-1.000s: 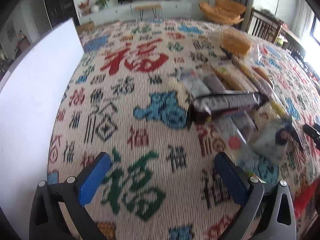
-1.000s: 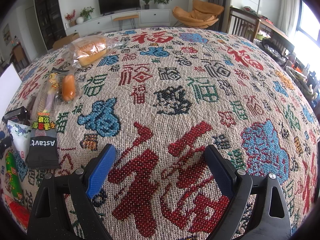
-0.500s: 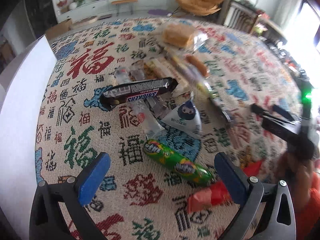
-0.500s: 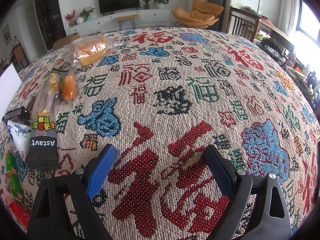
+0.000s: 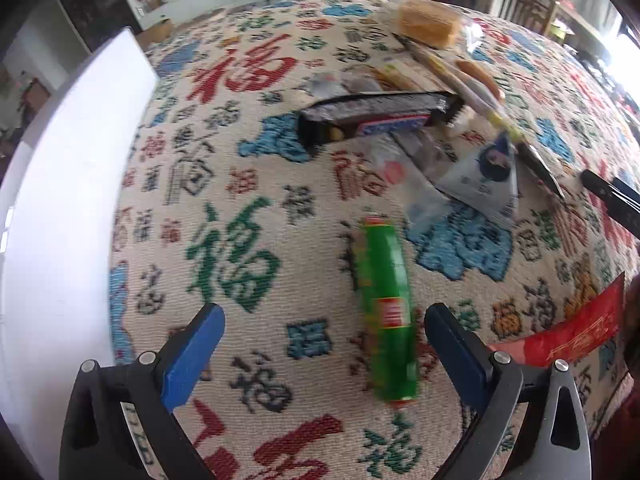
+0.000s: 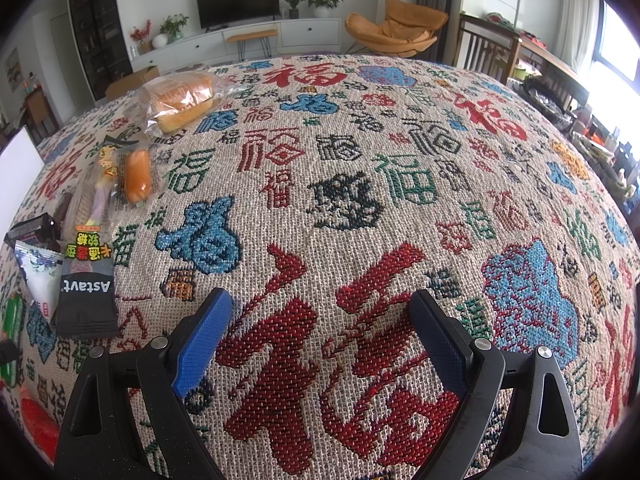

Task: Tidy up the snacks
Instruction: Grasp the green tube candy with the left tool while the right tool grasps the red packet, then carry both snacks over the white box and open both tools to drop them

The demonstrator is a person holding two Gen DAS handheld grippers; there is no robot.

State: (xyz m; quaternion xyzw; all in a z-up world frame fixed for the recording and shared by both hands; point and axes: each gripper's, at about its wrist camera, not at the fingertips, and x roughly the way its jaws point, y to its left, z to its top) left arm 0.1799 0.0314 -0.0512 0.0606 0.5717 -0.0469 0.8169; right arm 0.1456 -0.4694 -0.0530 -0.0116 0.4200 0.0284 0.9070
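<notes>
My left gripper (image 5: 324,336) is open above the patterned tablecloth, with a green candy tube (image 5: 386,308) lying lengthwise just inside its right finger. Beyond it lie a black Snickers bar (image 5: 376,122), a grey-white pouch (image 5: 486,178), clear wrappers (image 5: 404,178), a red packet (image 5: 576,330) and bagged bread (image 5: 428,26). My right gripper (image 6: 320,332) is open and empty over bare cloth. At the left of the right wrist view lie a black Astavt pack (image 6: 86,300), a wrapped sausage bun (image 6: 136,176) and the bread bag (image 6: 180,100).
A white board (image 5: 60,220) stands along the left edge of the table. The other gripper's black tip (image 5: 612,200) shows at the right in the left wrist view. Chairs (image 6: 492,52) and a TV cabinet (image 6: 248,38) stand beyond the table.
My left gripper has swung toward the snack pile and down, so the green tube now lies between its fingers. The right gripper has not moved.
</notes>
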